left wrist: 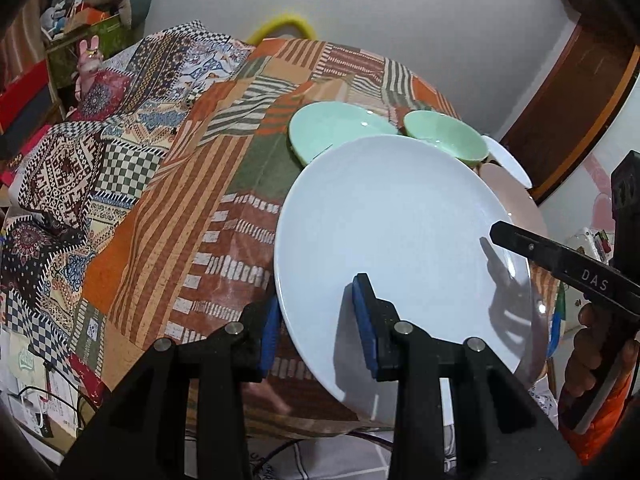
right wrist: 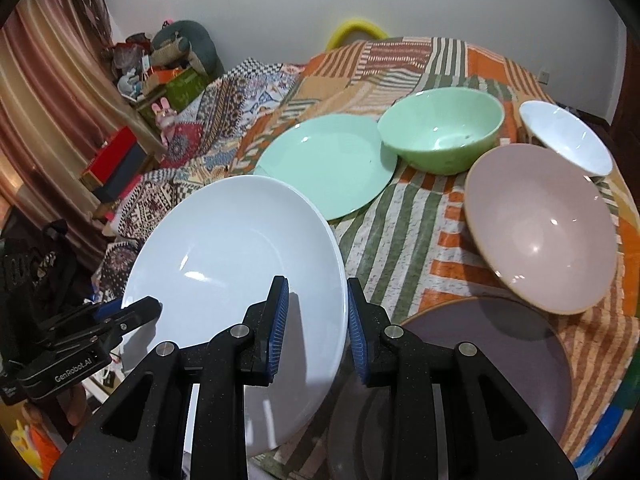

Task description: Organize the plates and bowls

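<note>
Currently we have both tools clamped on the white plate (right wrist: 236, 264); left gripper (left wrist: 316, 328) pinches its left rim, right gripper (right wrist: 316, 328) its right rim, plate tilted above the tablecloth (right wrist: 404, 216). Ahead of the right gripper: mint plate (right wrist: 328, 164), green bowl (right wrist: 440, 128), pink bowl (right wrist: 540, 224); grey plate (right wrist: 500, 360) just beside its right finger.

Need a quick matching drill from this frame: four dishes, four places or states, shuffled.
Things:
1. white plate
2. green bowl
3. pink plate
4. grey plate

Places:
A. lying under the right tool
B. gripped at both edges, lifted
C. between the green plate and the white bowl
D. tilted, right of centre

Pairs: 1-B, 2-C, 3-D, 4-A
</note>
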A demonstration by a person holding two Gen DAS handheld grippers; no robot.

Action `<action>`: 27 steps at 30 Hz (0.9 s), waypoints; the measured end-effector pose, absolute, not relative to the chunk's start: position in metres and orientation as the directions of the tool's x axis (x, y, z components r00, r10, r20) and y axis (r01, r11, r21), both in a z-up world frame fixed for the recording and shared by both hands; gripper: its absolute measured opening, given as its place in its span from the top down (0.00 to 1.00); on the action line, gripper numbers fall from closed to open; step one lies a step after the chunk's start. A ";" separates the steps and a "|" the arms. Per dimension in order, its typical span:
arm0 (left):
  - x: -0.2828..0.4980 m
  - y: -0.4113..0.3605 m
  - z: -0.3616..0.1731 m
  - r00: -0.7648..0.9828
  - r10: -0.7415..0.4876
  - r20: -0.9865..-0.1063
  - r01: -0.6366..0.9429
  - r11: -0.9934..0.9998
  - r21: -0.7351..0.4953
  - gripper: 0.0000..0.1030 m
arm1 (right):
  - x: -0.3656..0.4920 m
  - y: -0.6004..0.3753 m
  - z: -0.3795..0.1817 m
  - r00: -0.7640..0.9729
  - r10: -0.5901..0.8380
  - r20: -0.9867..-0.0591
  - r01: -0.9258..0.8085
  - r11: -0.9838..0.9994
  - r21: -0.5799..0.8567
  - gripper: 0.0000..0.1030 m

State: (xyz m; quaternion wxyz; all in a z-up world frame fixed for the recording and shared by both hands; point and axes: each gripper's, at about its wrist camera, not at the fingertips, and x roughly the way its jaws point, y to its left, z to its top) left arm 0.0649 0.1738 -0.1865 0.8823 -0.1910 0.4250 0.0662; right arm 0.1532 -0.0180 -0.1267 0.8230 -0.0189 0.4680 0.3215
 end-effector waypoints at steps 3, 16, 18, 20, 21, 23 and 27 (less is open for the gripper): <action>0.065 0.165 -0.180 0.636 -0.045 -0.770 -0.267 0.924 -0.275 0.66 | 0.150 -0.028 -0.122 0.371 0.522 -0.768 -0.542 0.793 0.278 0.75; 0.070 0.113 -0.157 0.649 -0.052 -0.759 -0.203 0.950 -0.238 0.66 | 0.140 -0.076 -0.108 0.422 0.532 -0.734 -0.513 0.808 0.290 0.75; 0.072 0.104 -0.155 0.645 -0.055 -0.762 -0.188 0.955 -0.228 0.66 | 0.139 -0.084 -0.108 0.427 0.530 -0.732 -0.504 0.812 0.294 0.75; 0.073 0.097 -0.154 0.642 -0.059 -0.764 -0.177 0.959 -0.223 0.66 | 0.137 -0.093 -0.109 0.431 0.527 -0.733 -0.493 0.818 0.298 0.75; 0.073 0.093 -0.155 0.640 -0.062 -0.766 -0.169 0.961 -0.220 0.66 | 0.135 -0.097 -0.109 0.432 0.526 -0.733 -0.486 0.820 0.302 0.75; 0.074 0.085 -0.155 0.635 -0.067 -0.770 -0.158 0.964 -0.214 0.66 | 0.133 -0.106 -0.111 0.434 0.524 -0.733 -0.477 0.824 0.306 0.75; 0.077 0.070 -0.159 0.619 -0.082 -0.781 -0.131 0.970 -0.206 0.66 | 0.130 -0.121 -0.115 0.435 0.517 -0.737 -0.451 0.834 0.319 0.75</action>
